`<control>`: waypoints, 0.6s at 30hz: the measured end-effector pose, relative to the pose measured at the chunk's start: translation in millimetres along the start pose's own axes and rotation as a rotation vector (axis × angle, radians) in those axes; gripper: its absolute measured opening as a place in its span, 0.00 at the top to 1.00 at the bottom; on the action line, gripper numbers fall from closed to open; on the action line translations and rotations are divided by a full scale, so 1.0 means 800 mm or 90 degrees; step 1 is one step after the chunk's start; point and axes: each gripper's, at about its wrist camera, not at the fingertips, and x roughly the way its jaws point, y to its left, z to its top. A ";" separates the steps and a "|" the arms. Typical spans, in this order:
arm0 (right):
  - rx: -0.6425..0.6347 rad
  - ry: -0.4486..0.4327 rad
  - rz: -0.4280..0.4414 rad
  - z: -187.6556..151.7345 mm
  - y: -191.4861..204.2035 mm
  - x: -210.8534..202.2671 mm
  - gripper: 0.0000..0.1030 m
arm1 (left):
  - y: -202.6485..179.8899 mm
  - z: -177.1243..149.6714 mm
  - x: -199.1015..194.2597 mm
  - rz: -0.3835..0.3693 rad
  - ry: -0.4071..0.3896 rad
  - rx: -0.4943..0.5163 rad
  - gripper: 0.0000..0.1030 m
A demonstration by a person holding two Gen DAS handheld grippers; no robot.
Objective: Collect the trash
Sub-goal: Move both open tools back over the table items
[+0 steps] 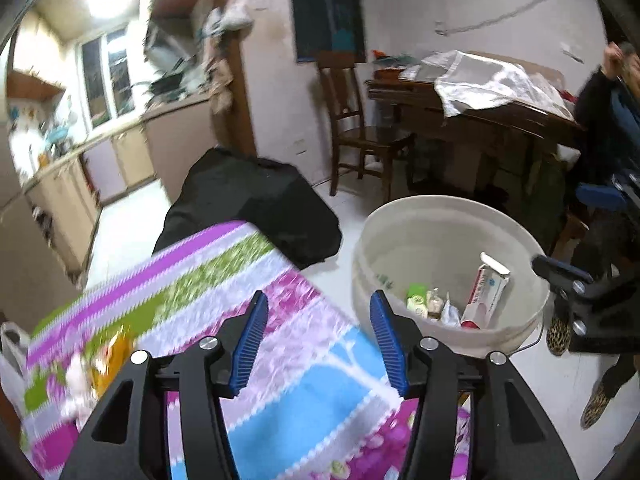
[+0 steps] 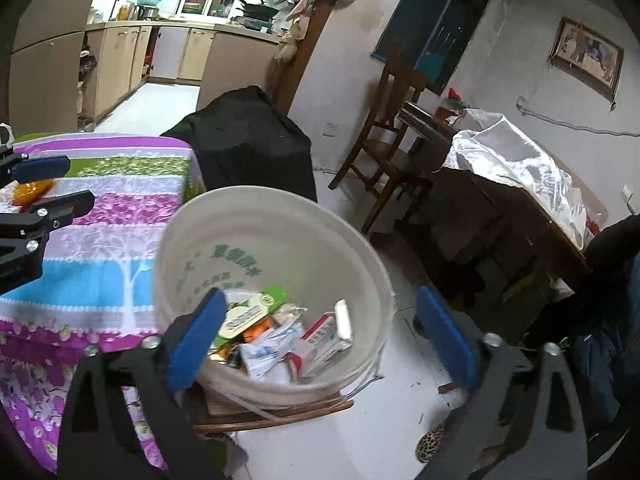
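Both claws spread wide, empty. Right claw point(image 2: 320, 340) hangs over round white plastic bucket point(image 2: 280, 216) of wrappers. Left claw point(image 1: 318, 340) above floral-cloth counter point(image 1: 304, 380); crinkled orange wrapper point(image 1: 110, 356) lies off its left finger. Swing left, descend squarely.

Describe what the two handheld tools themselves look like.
The left tool and the right tool match: angular matte black frames with cut-out slots, silver round screw heads at the joints, and two fingers faced with blue pads. The left tool's pads show fine ribbing; the right tool's are too blurred to tell. No cables, markings, sleeves or hands show.
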 end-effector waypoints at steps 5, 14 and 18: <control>-0.003 0.000 0.007 -0.010 0.029 -0.019 0.06 | 0.035 -0.028 -0.024 0.029 -0.010 -0.057 0.32; 0.015 -0.007 0.025 -0.022 0.057 -0.042 0.06 | 0.057 -0.066 -0.071 0.083 -0.041 -0.063 0.06; 0.007 -0.015 0.022 -0.024 0.069 -0.053 0.06 | 0.067 -0.081 -0.090 0.095 -0.044 -0.076 0.06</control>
